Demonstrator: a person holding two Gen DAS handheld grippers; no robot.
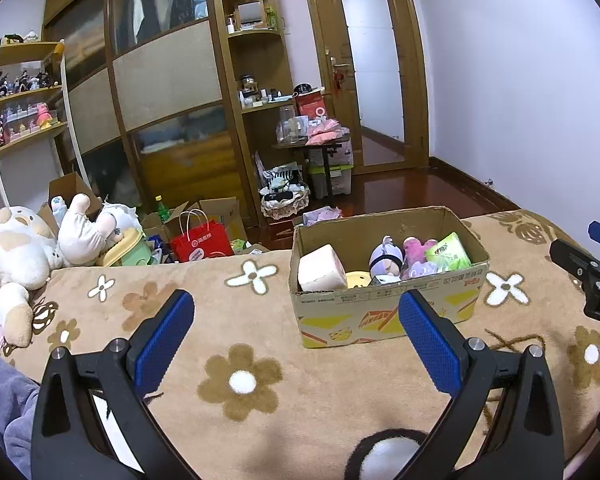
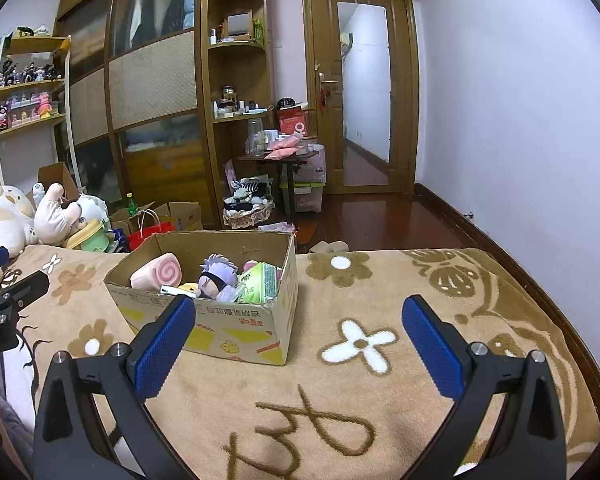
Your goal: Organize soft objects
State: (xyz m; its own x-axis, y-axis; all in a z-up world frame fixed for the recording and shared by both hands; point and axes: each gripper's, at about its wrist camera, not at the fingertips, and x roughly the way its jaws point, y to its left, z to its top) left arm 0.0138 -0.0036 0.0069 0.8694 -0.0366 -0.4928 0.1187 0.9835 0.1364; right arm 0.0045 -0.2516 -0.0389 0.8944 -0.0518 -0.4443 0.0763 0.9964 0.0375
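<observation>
Blanket (image 2: 380, 400): you work over a plush tan fleece with white and brown flower shapes; its far edge drops to the dark wooden floor, and its right edge curves beside the pale wall.
Open room: the widest bare stretch of blanket lies right of the box, running to the right edge; a narrower bare strip lies between the box and your two tools.
Cardboard box (image 1: 384, 312): a rectangular corrugated carton, top flaps gone, printed yellow and orange on its near wall, standing close to the blanket's far edge.
Soft objects: they sit inside the box. A pink roll-shaped cushion (image 2: 158, 274) with a spiral end leans in the left end; a purple-haired plush doll (image 2: 216, 276) lies in the middle; a crinkly green tissue pack (image 2: 260, 282) rests against the right wall.
White plush toy (image 1: 16, 256): a large fuzzy animal with tan patches sprawls at the blanket's far left corner, well apart from the box.
Left gripper (image 1: 296, 328): you hold it released, its ribbed blue pads spread wide and empty, above bare blanket just short of the box's near wall.
Right gripper (image 2: 300, 332): also released and empty, its pads wide apart, the left pad in line with the box's near wall.
</observation>
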